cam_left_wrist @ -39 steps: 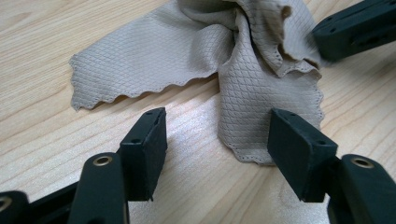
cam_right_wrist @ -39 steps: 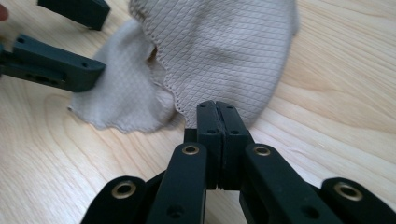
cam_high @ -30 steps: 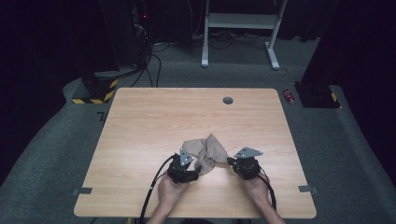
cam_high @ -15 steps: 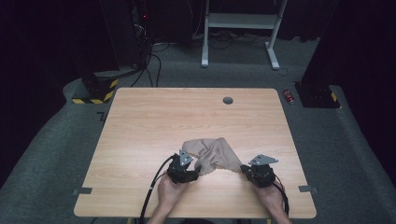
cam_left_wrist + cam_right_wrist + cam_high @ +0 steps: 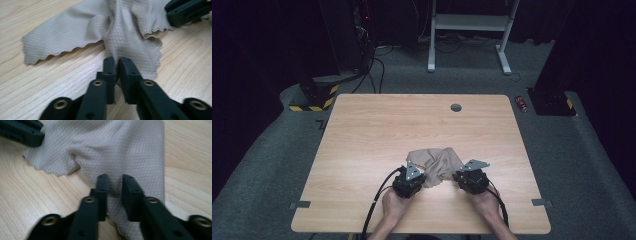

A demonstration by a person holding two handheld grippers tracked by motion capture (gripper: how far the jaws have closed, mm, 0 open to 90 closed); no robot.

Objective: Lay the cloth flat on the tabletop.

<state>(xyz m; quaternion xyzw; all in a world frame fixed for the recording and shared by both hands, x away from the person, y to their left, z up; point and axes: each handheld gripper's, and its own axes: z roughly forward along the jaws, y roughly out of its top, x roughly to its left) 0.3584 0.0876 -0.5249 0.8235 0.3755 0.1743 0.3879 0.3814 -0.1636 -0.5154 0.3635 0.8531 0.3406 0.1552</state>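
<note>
A: Cloth (image 5: pixel 436 164), beige, rumpled. Long axis runs roughly 9 to 3 across the counter (image 5: pixel 362 130), bunched ridge pointing toward 12.

B: Position against the tongs?

A: Lies between them. Left tongs (image 5: pixel 416 176) at the cloth's 7 o'clock corner, jaws just closing, clenched on a pinched fold, as the left gripper view shows (image 5: pixel 117 62). Right tongs (image 5: pixel 460 176) at its 4 o'clock edge, jaws just easing apart; cloth sits in the narrow gap (image 5: pixel 115 182), pads not pressing.

B: Room?

A: Cloth near the 6 o'clock edge. Bare wood toward 12, 9 and 3.
</note>
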